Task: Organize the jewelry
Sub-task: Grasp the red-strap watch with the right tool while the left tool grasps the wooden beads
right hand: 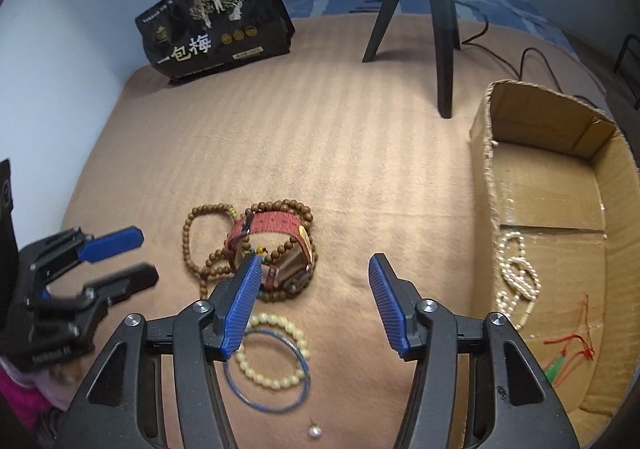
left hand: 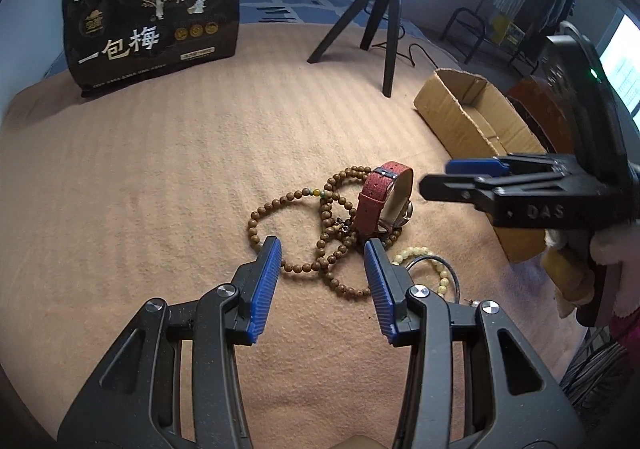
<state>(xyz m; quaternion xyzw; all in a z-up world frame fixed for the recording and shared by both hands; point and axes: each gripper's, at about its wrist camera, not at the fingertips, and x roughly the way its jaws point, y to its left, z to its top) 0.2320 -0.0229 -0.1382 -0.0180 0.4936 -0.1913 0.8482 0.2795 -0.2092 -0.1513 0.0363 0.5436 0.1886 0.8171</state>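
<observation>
Nearest the right wrist camera, a single pearl stud (right hand: 314, 431) lies on the tan blanket (right hand: 320, 153), loose and easy to lose. Just beyond it a thin blue bangle (right hand: 267, 405) and a pale yellow bead bracelet (right hand: 298, 333) overlap, one of each. The right gripper (right hand: 312, 301) hangs above them with its fingers partly spread and nothing between them.

Further on sits the tangle: a long strand of brown wooden beads (left hand: 276, 209) looped under and around one red-strapped watch (left hand: 380, 201). Whether the brown beads are one strand or two, I cannot tell. The left gripper (left hand: 322, 277) is poised just short of this heap, its fingers at a middling gap and empty, straddling some of the near loops without pressing on them.

The step in hand looks like picking the next piece for the cardboard box (right hand: 486, 169), which stands to the right and already holds a pale bead strand (right hand: 516, 277) and a red-corded green charm (right hand: 576, 349). To do it well, the watch is best lifted by its strap, clear of the beads, so the strand does not drag along; one gripper can hold the beads down while the other lifts.

Farthest back stand one black snack bag (left hand: 152, 21) and one black tripod (left hand: 384, 21).
</observation>
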